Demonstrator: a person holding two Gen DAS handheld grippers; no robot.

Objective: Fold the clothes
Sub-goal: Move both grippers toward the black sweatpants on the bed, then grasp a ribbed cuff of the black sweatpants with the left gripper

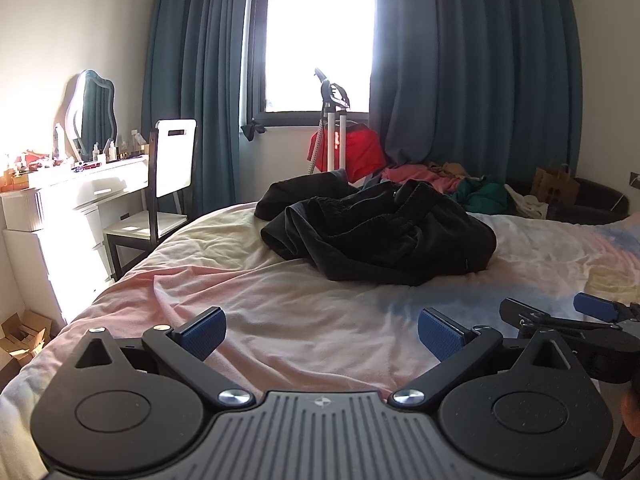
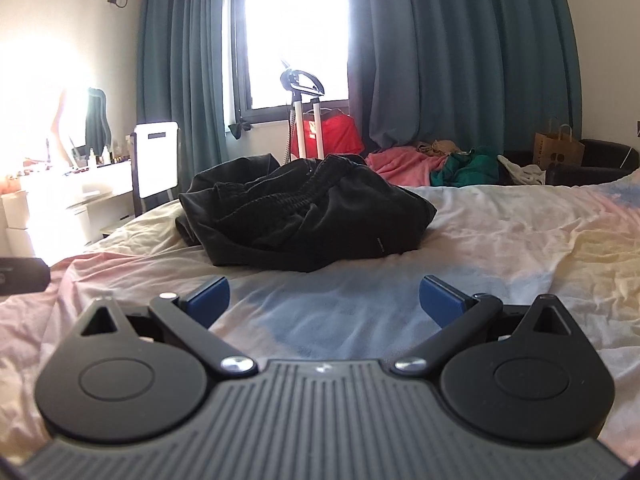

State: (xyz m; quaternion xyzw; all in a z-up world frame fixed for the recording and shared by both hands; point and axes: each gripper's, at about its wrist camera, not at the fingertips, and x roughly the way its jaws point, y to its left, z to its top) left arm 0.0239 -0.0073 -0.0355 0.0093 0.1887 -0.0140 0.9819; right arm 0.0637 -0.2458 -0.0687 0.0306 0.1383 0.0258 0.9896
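I see my left tongs (image 1: 322, 334) wide open over the bed (image 1: 280, 300), holding nothing, black clothes (image 1: 376, 232) in a crumpled heap ahead on the sheet, my right tongs (image 2: 324, 302) wide open too, empty.

I hold my left gripper (image 1: 322, 334) low over the bed, jaws spread wide, gripping nothing. My right gripper (image 2: 325, 300) sits level just beside it, blue pads (image 2: 440, 300) equally far apart, both pointing forward.
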